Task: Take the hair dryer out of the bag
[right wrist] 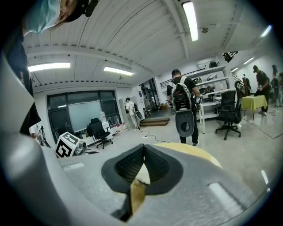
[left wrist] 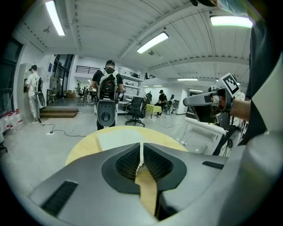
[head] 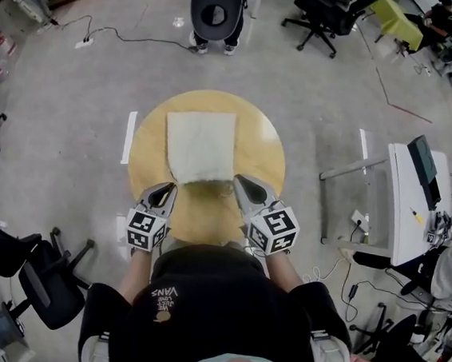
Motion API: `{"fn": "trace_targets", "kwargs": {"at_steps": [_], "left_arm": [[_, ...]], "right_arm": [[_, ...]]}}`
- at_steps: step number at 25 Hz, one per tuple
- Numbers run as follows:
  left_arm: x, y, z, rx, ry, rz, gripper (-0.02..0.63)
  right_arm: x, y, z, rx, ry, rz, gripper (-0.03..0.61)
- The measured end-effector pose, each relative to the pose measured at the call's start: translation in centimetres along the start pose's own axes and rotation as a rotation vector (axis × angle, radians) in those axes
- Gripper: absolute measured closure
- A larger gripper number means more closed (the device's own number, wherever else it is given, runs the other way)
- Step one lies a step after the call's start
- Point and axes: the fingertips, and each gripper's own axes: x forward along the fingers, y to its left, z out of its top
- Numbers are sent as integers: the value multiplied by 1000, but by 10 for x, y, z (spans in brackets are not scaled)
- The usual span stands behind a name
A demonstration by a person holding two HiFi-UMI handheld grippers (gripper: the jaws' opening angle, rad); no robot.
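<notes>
A flat white cloth bag [head: 201,147] lies on the round wooden table [head: 144,159], its near edge toward me. No hair dryer shows in any view. My left gripper [head: 171,186] hovers at the bag's near left corner, jaws shut and empty. My right gripper [head: 238,180] sits at the near right corner, also shut and empty. In the left gripper view the closed jaws [left wrist: 141,145] point over the bag [left wrist: 119,137], with the right gripper [left wrist: 185,101] off to the right. In the right gripper view the shut jaws [right wrist: 143,148] point across the table [right wrist: 194,153].
A person with a backpack [head: 217,10] stands just beyond the table's far side. A white desk with a monitor [head: 412,204] stands to the right, and black office chairs [head: 47,278] to the near left. Cables lie on the floor at the back left.
</notes>
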Motion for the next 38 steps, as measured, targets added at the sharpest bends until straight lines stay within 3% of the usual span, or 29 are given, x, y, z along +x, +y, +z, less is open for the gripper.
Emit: {"fn": "trace_targets", "kwargs": {"at_steps": [8, 12, 17, 26, 38], "left_arm": [[23, 11, -27, -4, 88, -72, 586], [36, 15, -42, -6, 146, -97, 475], [47, 17, -62, 11, 214, -118, 445], [66, 24, -81, 26, 282, -104, 394], [85, 29, -92, 10, 351, -55, 395]], "right_arm": [[8, 2, -7, 24, 8, -58, 580], [10, -2, -8, 29, 7, -88, 580], [11, -9, -12, 35, 19, -123, 580], [9, -18, -19, 49, 44, -170, 580], [4, -23, -23, 51, 64, -207, 580]]}}
